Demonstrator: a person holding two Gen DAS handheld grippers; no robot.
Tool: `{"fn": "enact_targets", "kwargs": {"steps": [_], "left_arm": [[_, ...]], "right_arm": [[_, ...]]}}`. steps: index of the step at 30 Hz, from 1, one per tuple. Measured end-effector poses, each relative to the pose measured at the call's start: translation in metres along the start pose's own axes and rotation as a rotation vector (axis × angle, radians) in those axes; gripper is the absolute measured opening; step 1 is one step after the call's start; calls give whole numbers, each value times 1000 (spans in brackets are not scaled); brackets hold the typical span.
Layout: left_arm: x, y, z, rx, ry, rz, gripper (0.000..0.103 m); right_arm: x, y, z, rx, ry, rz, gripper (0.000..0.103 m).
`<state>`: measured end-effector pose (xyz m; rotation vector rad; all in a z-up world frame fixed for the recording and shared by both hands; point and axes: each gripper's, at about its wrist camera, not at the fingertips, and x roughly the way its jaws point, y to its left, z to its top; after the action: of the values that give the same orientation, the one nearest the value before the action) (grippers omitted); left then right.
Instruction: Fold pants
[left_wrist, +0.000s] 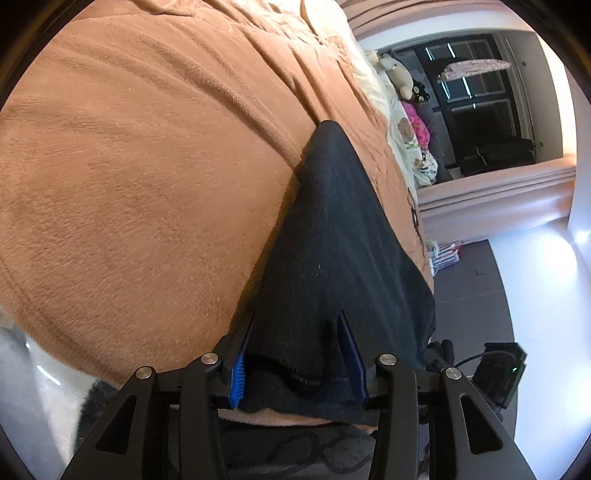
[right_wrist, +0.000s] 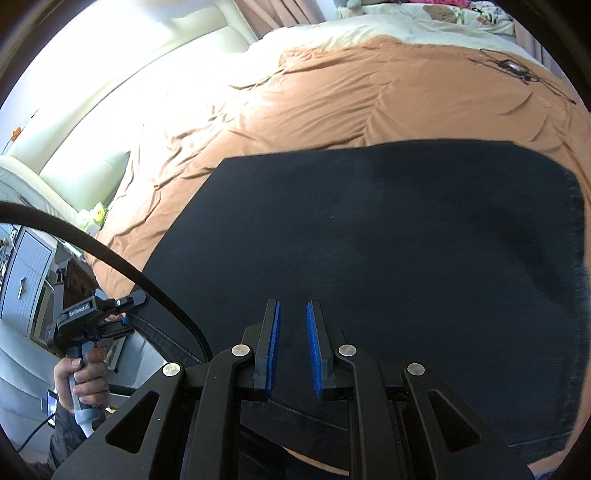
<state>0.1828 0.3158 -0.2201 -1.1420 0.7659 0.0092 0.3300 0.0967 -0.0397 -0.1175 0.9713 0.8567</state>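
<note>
Pants (left_wrist: 332, 258), dark, lie on a brown blanket (left_wrist: 147, 166) covering a bed; left gripper (left_wrist: 299, 354) has cloth bunched between its blue pads (left_wrist: 242, 362), jaws fairly wide yet filled with the fabric edge, gripping it; from there the cloth runs away to a narrow point against the blanket; right gripper (right_wrist: 293, 347) hovers over the flat dark spread of the pants (right_wrist: 369, 240), jaws narrow with a gap, holding nothing visible; a black cable (right_wrist: 110, 254) arcs at its left; further left, a hand (right_wrist: 83, 380) grips the other tool's handle beside the bed's edge; cream bedding (right_wrist: 369, 26) lies beyond the blanket.
</note>
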Motion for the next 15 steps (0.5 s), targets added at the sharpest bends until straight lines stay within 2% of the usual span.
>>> {"fn": "enact_targets", "kwargs": {"steps": [4, 7, 9, 15], "left_arm": [[2, 4, 3, -34, -13, -8, 43], [1, 1, 1, -23, -12, -4, 35], [-2, -1, -1, -13, -13, -8, 25], [-9, -13, -3, 26, -34, 10, 23]], "right_arm": [[21, 6, 0, -4, 32, -6, 12], [37, 11, -2, -2, 62, -36, 12], [42, 12, -5, -5, 68, -49, 12], [45, 23, -23, 6, 92, -53, 11]]}}
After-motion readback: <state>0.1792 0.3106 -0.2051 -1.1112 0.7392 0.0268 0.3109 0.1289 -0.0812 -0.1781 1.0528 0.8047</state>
